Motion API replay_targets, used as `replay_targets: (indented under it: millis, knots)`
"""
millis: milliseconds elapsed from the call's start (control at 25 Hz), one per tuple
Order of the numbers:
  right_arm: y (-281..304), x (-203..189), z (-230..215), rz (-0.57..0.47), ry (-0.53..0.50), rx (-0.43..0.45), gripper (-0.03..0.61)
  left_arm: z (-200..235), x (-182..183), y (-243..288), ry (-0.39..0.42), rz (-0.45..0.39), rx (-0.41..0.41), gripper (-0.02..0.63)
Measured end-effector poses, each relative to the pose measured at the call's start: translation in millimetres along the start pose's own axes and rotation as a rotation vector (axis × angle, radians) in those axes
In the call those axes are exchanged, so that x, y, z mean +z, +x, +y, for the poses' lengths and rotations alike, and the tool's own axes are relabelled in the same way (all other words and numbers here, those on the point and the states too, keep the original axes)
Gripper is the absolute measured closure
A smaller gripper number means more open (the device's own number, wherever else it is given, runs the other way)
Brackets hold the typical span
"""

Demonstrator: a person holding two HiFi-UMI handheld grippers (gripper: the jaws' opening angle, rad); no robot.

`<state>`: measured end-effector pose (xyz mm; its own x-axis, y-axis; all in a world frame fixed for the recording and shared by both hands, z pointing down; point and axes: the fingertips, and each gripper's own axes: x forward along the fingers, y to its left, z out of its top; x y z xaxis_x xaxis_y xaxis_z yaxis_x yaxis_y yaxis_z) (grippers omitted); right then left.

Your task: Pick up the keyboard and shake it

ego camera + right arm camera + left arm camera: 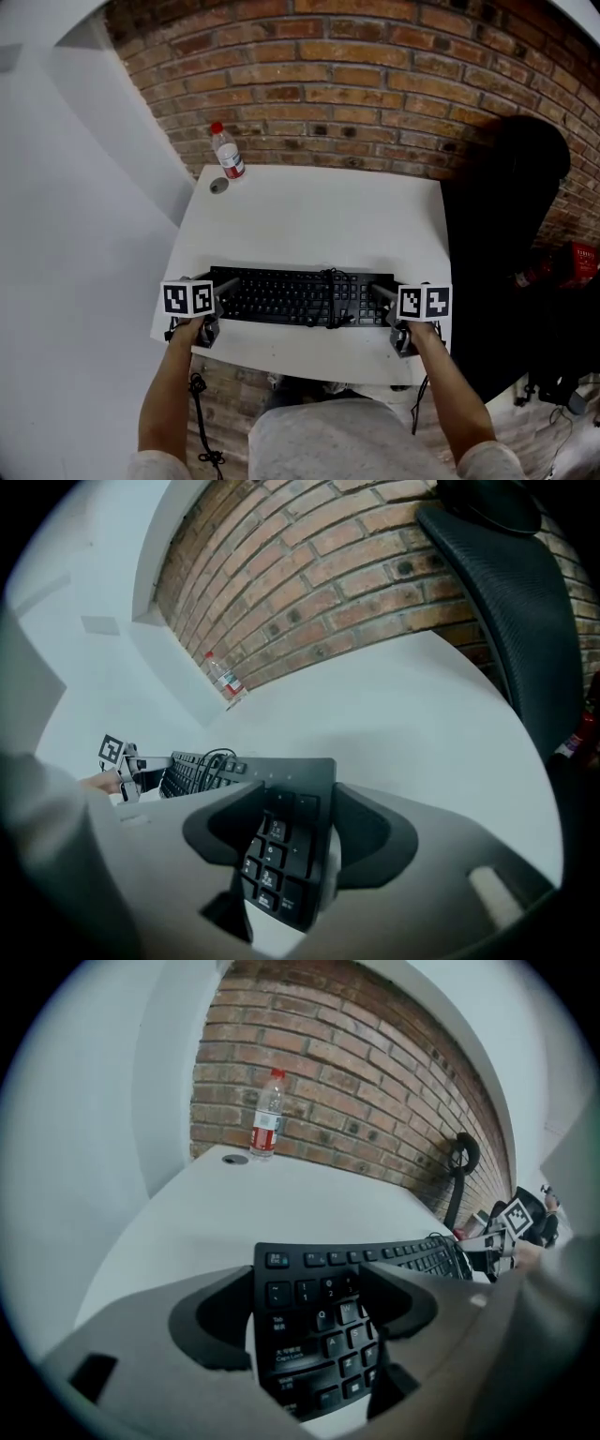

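Keyboard (295, 298) is shown flat near the 6 o'clock edge of the white table (319, 216), long axis run 9 to 3 | left gripper (225, 287) is set at its 9 o'clock end, right gripper (377, 292) at 3, equally near | both jaw pairs are held spread astride the ends, no squeeze seen | lift is judged pending

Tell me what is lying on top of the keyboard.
A black cable lies looped over the keys of the keyboard, right of its centre. The keys directly under the loop are covered and cannot be seen.
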<state>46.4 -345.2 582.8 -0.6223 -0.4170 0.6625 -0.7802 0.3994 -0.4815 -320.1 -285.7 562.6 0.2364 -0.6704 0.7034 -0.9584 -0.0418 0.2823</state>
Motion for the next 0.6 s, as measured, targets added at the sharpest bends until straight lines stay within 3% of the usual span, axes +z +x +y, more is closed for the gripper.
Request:
replay_targets:
  millis: [600]
  knots:
    - [-21.3, 35.1, 10.7, -0.109, -0.142, -0.09, 0.339, -8.0, 34.4, -5.9, 0.053, -0.083, -0.034, 0.268]
